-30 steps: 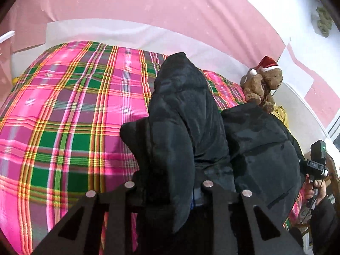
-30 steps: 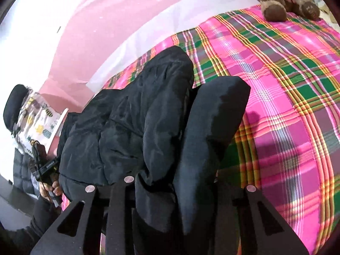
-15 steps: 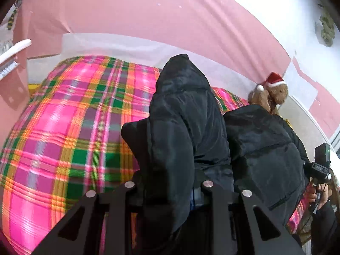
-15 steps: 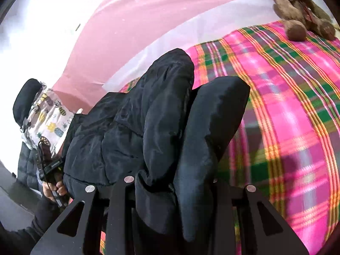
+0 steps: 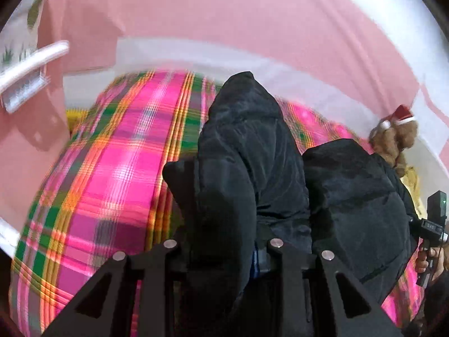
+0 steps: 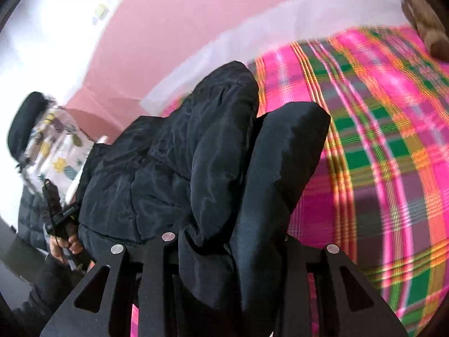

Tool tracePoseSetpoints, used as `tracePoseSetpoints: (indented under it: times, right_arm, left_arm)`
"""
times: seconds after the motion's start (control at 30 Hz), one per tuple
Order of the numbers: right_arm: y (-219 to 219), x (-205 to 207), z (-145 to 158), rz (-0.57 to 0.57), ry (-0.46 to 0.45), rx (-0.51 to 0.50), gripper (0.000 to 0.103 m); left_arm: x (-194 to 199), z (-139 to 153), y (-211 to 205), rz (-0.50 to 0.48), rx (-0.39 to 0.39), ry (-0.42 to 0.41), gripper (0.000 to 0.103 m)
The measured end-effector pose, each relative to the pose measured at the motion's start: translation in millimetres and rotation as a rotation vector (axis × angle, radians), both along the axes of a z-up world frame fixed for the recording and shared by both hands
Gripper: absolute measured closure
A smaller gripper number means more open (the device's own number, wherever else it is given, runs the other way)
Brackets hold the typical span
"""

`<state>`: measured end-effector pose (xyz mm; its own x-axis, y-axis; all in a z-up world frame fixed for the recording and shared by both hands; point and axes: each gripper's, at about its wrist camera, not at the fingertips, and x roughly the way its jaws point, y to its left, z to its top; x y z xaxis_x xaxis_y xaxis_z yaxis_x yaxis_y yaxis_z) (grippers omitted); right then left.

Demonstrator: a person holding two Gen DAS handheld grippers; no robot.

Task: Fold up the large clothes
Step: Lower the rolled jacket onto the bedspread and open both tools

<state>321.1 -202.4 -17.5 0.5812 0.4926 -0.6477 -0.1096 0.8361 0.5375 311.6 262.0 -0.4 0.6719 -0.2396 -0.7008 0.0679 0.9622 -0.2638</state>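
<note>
Left tongs point(image 5: 224, 255): thick fold of the black padded jacket point(image 5: 247, 154) bunched between the jaws, which are opening; cloth still fills the gap, so the hold reads as easing, not yet let go. The fingertips are buried in fabric and out of sight.

Right tongs point(image 6: 227, 252): same picture. A roll of the jacket point(image 6: 174, 163) sits between the jaws, jaws opening, cloth still wedged there.

Jacket: hangs between the two grips, bulk sagging onto the near side of the bed. From the left wrist, its body spreads to the right toward the other hand point(image 5: 432, 261); from the right wrist it spreads left toward the opposite hand point(image 6: 66, 241).

Bed: pink-and-green plaid cover point(image 5: 112, 182), blurred in both views. Pink wall point(image 5: 224, 14) at the far side. Teddy bear point(image 5: 393, 143) in a red cap sits at the far right corner, clear of the jacket.

Step, as judged: carrying one edge of the jacket across the bed to lay a fold, with release just starting.

Next move calls for: both ends set down level and together so the edge lands straight, then tongs drawn back without dragging the padding.
</note>
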Motion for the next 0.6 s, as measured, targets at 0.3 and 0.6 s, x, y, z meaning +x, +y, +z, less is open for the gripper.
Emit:
tracePoseSetpoints:
  times: [0.3, 0.6]
  right_arm:
    - [-18.8, -2.4, -20.0, -0.057, 0.13, -0.073, 0.038]
    - [0.2, -21.4, 55.0, -0.141, -0.071, -0.289, 0.038]
  left_arm:
    - [-16.9, -20.9, 27.8, 0.105, -0.046, 0.016, 0.039]
    - [-17.8, 34.8, 13.6, 0.135, 0.06, -0.121, 0.035]
